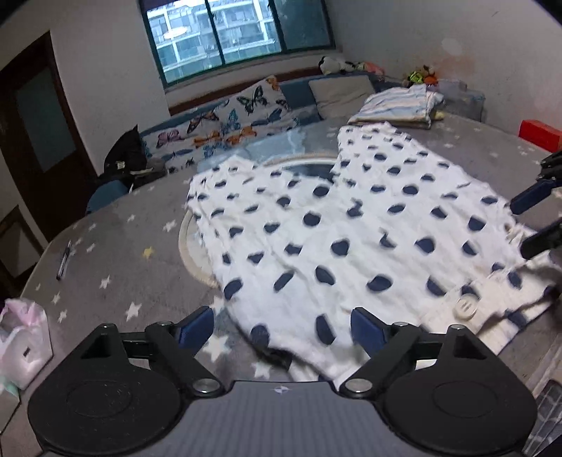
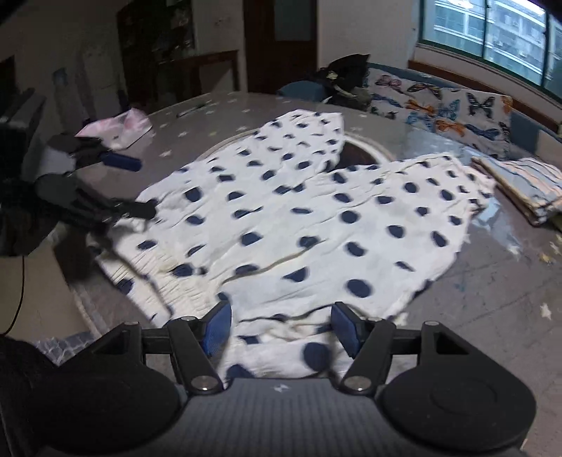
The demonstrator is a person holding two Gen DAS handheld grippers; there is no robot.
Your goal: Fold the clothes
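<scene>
Item: polka-dot shorts [image 1: 351, 225], white with navy spots. They lie spread flat on the grey star-print table [image 1: 116, 246], waistband at the near edge, both legs pointing toward the window [image 1: 242, 31].

Progress: no fold is visible in the shorts yet; both legs are separate and open. A folded striped garment [image 1: 397, 103] sits beyond the shorts' right leg, so one piece looks finished. The work on the shorts remains to be done.

Left gripper [image 1: 282, 328]: jaws spread wide above the shorts' near left corner, holding nothing.

Right gripper [image 2: 281, 327]: jaws parted over the bunched waistband. The cloth lies between the pads, seemingly loose, though blur makes contact hard to rule out.

Also present: a pen [image 1: 64, 260] left of the shorts; a pink plastic bag [image 1: 21, 337] nearer than the pen; a butterfly-print cushion [image 1: 224, 123] beyond the shorts.

Obscured: the waistband edge is motion-blurred in both views. Its near hem is cut off by the gripper bodies. A round inset in the table shows only partly between the legs.
</scene>
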